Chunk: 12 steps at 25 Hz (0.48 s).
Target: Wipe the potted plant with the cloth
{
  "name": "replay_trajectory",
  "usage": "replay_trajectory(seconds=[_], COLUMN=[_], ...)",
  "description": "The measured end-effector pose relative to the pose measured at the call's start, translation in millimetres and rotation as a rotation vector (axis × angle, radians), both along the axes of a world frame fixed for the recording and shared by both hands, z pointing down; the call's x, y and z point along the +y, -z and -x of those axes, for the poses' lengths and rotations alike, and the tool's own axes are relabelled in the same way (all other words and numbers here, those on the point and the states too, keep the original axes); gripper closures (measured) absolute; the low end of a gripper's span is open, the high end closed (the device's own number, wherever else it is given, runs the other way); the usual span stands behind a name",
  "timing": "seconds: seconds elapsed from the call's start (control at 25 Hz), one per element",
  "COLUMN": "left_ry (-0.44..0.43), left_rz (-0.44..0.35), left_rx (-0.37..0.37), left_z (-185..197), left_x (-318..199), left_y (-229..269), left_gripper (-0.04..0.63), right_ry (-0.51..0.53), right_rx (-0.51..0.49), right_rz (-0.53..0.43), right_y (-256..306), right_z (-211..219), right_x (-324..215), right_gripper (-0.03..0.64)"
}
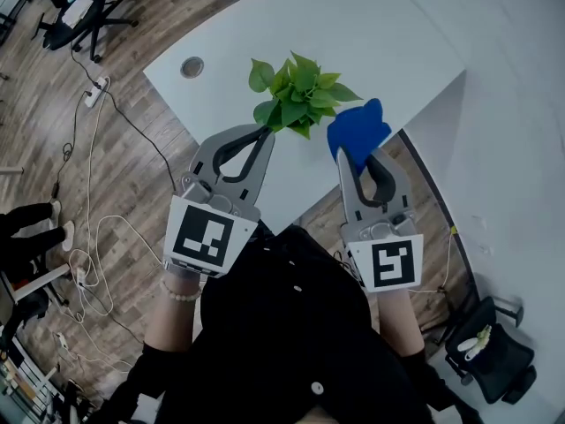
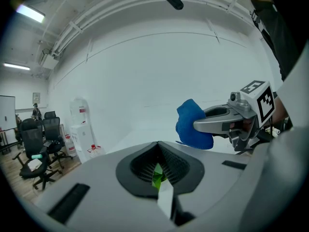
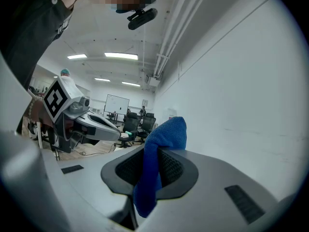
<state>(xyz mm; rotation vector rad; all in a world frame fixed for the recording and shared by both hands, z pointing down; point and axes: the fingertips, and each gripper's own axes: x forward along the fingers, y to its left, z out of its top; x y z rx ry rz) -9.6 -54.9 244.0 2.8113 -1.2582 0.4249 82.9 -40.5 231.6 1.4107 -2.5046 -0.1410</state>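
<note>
— What sort of place is this?

— An open-plan office, by the look of it. Black swivel office chairs [image 1: 79, 11] stand on a wood-plank floor [image 1: 159, 16]. The big white desk [image 1: 371, 25] has a round cable grommet [image 1: 192, 67] set in its top.

— Anything else that says office?

— A power strip [image 1: 95, 91] lies on the floor with loose cables [image 1: 90, 184] trailing from it. Further back there is a whiteboard [image 3: 117, 104] with more chairs near it, under long ceiling lights [image 3: 120, 56] and exposed pipes [image 3: 174, 23]. A water dispenser [image 2: 79, 124] stands by the white wall [image 2: 159, 81], with spare bottles [image 2: 94, 150] beside it.
</note>
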Motion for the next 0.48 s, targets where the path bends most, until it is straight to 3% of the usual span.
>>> replay_trajectory(seconds=[0.12,0.36,0.48], left_ry=[-0.047,-0.017,-0.052], left_rz=[-0.048,-0.009,-0.043], left_rx=[-0.028,-0.014,-0.036], left_z=[-2.8,-3.1,-4.3], left_x=[-0.8,-1.8,-2.4], left_y=[-0.8,-2.8,-4.1], left_gripper=[0.581,0.581,0.581], right_ry=[0.000,0.001,0.000], right_rx=[-0.004,0.001,0.003], right_rz=[0.008,0.008,0.010], right_y=[-2.3,-4.1,-4.6], right_z=[1.2,2.1,2.8], right_x=[-1.0,-2.9,-3.8], right_gripper=[0.532,0.532,0.532])
